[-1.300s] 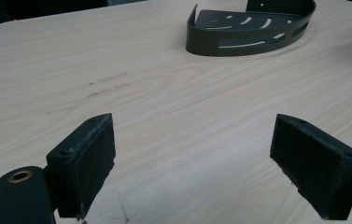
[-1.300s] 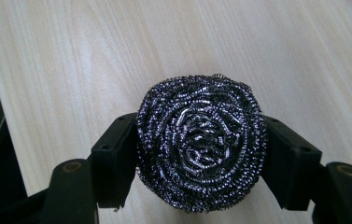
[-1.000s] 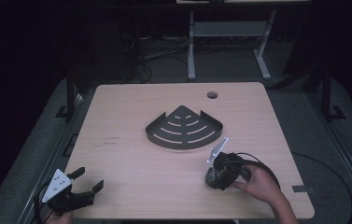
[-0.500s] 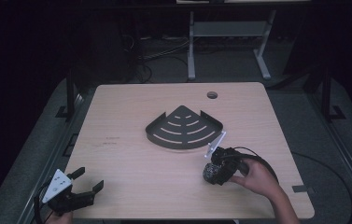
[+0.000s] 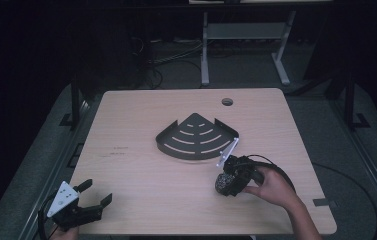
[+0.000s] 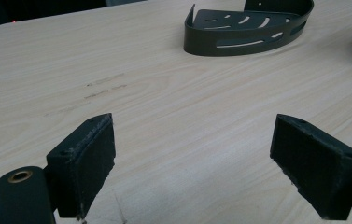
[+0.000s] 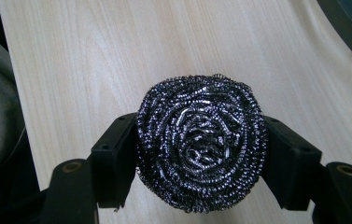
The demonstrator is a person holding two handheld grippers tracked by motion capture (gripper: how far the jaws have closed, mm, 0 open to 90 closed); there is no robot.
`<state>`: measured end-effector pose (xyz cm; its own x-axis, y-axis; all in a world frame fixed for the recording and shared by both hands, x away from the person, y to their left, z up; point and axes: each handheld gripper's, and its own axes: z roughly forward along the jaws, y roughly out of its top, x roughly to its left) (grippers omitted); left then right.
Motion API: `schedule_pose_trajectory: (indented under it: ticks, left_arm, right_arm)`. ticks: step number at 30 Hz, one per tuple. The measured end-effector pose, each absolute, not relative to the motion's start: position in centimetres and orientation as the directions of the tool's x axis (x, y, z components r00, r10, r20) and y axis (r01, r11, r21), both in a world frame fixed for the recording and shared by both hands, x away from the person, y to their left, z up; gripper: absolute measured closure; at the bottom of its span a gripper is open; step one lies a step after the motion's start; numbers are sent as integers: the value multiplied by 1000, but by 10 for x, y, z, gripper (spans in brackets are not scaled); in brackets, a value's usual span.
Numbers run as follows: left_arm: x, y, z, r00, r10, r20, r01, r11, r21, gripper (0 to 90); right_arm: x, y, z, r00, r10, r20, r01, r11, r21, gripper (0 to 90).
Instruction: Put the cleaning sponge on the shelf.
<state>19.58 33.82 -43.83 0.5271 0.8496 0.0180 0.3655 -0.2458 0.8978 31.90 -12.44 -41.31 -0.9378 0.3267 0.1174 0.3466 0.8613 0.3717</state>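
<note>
A dark fan-shaped corner shelf (image 5: 196, 138) with curved slots lies in the middle of the wooden table (image 5: 141, 120); the left gripper view shows the shelf (image 6: 250, 28) at the far top. My right gripper (image 5: 223, 184) is shut on a round steel-wool scourer (image 7: 200, 147), both pads pressing its sides, just above the table in front of the shelf's right corner. In the high view the scourer (image 5: 222, 183) sits at the gripper's tip. My left gripper (image 5: 96, 192) stands open over the table's front left corner, nothing between its pads (image 6: 86, 161).
A round cable hole (image 5: 227, 102) sits near the table's far right edge. A metal frame (image 5: 211, 45) and cables stand on the dark floor beyond the table. A grey strip of tape (image 5: 324, 202) marks the front right corner.
The right gripper with the scourer has shifted a little away from the shelf, toward the table's front. The left gripper has not moved.
</note>
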Motion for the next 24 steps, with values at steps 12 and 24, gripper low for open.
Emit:
schedule_pose_trajectory:
  ticks: [12, 24]
  left_arm:
    - [196, 341, -438, 522, 853, 14, 366, -238, 900, 133]
    - [196, 341, -437, 521, 854, 17, 364, -240, 900, 133]
  right_arm:
    - [327, -114, -408, -945, 307, 115, 328, 869, 371, 335]
    - [334, -105, -401, -952, 283, 120, 307, 875, 374, 336]
